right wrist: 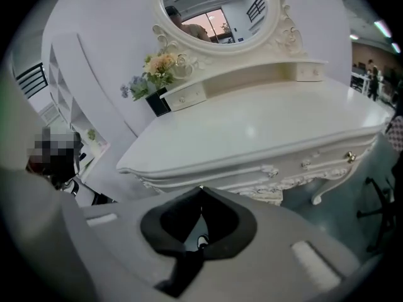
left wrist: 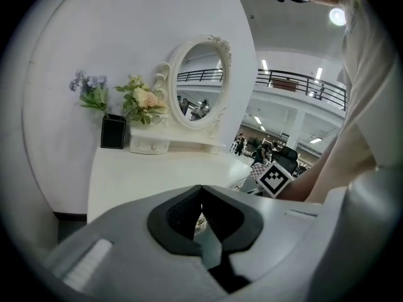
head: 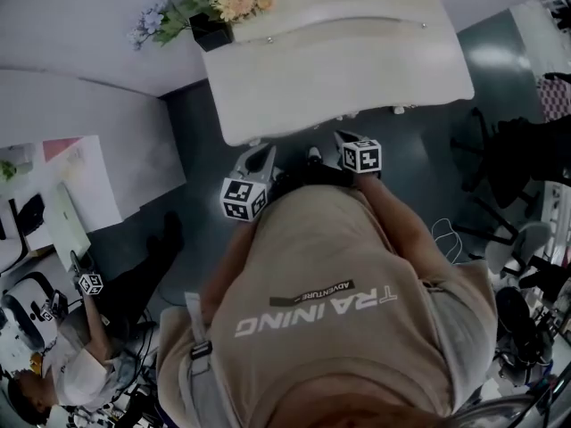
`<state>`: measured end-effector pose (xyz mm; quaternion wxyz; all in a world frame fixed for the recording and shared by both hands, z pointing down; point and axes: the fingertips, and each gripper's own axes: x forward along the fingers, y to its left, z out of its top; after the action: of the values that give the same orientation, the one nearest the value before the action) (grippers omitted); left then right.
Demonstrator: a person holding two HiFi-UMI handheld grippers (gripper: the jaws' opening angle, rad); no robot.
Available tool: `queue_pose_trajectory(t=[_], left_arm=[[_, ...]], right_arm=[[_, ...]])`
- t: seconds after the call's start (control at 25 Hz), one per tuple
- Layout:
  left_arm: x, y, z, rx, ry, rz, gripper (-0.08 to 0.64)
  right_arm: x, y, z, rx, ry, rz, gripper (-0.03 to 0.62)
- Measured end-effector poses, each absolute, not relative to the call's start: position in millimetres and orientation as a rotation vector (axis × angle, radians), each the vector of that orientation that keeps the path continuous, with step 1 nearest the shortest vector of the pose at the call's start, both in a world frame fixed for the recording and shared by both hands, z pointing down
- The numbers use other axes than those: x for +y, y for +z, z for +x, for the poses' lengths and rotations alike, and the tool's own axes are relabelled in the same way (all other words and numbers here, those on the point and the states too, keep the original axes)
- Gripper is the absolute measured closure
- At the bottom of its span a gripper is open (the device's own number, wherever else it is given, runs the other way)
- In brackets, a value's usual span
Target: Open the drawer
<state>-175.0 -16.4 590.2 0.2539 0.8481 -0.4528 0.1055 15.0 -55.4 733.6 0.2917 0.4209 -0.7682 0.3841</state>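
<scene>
You're lining up on the drawer (right wrist: pixel 327 160).
Your left tongs (left wrist: pixel 201 187) and right tongs (right wrist: pixel 201 189), both clenched empty, sit low before the table (right wrist: pixel 252 131) to reach its front.

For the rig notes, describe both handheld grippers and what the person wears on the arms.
The left gripper and right gripper both have smooth light-grey shells with black lining round the jaws. Each carries a white marker cube printed with black squares. The person wears a beige short-sleeved T-shirt with white lettering. No cables show.
</scene>
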Motion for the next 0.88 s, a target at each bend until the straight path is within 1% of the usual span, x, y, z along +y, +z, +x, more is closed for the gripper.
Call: queue_pose_trajectory(t=[0.16,0.36,0.48,0.88], left_arm=[[-8.7,600.6,-181.9,-1.273,0.3,2.246,0.552],[-22.5,614.6,-170.6,-1.249,0.32,2.254,0.552],[-16.1,622.5,-161.8,-1.233,0.322,2.234,0.552],[-0.9,630.6,-172.6,-1.301,0.311,2.132,0.552]], right_arm=[[-61.8,753.2,16.0,-1.989,1.083,1.098,0.589],[-84.2,789.0,19.5,-1.926,1.143,1.086,0.589],[-77.9,807.7,20.6,-1.896,1.163,1.042,0.589],[-83.0,825.4,-14.9,-1.966,0.952,0.732,0.582]])
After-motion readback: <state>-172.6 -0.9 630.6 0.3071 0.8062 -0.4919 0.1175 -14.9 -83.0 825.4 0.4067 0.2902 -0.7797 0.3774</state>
